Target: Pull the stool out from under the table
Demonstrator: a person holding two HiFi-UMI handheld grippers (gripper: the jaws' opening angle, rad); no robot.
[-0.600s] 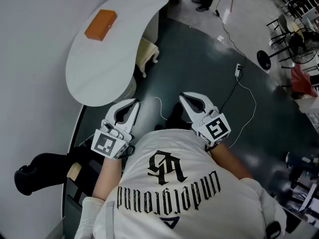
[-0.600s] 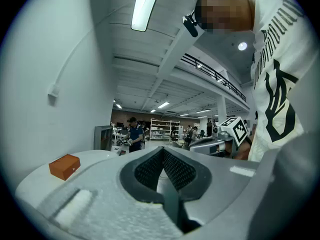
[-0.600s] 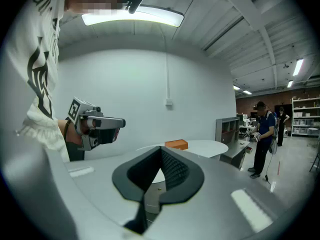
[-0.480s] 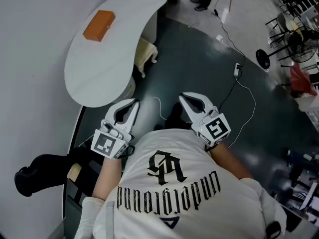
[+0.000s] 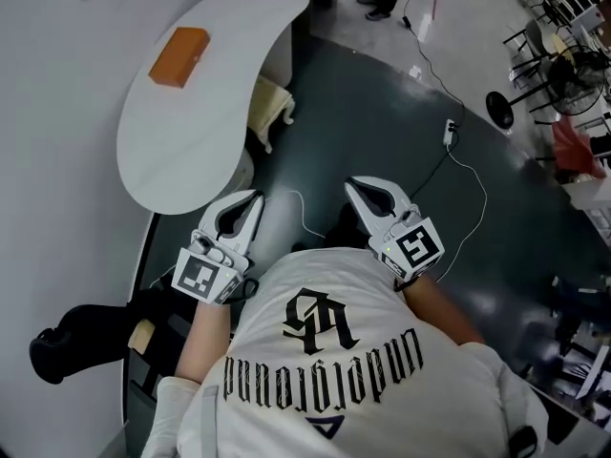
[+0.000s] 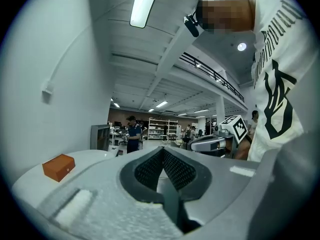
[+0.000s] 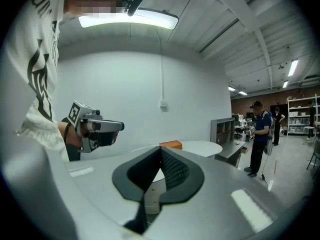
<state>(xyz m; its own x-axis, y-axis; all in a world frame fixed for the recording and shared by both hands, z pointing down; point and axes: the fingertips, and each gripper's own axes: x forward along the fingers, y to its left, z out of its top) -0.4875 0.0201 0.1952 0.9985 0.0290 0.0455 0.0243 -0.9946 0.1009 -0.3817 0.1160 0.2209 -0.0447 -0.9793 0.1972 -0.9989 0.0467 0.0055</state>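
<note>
Approach: left gripper (image 5: 254, 200) and right gripper (image 5: 355, 187) both closed tight, nothing held.
Cream cushioned stool (image 5: 274, 103) sits tucked under the floor-side edge of the white kidney-shaped worktop (image 5: 191, 141), well ahead. I'd spread one gripper, go low, clamp the seat rim, pull straight back.

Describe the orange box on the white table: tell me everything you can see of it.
The orange box is a small rectangular block with flat faces and squared edges, evenly orange and matte; what it is made of cannot be told. No lid seam or print shows. It lies flat on the white table, on the far half of the curved top and at a slant to the table's edge. Only the tabletop touches it.
</note>
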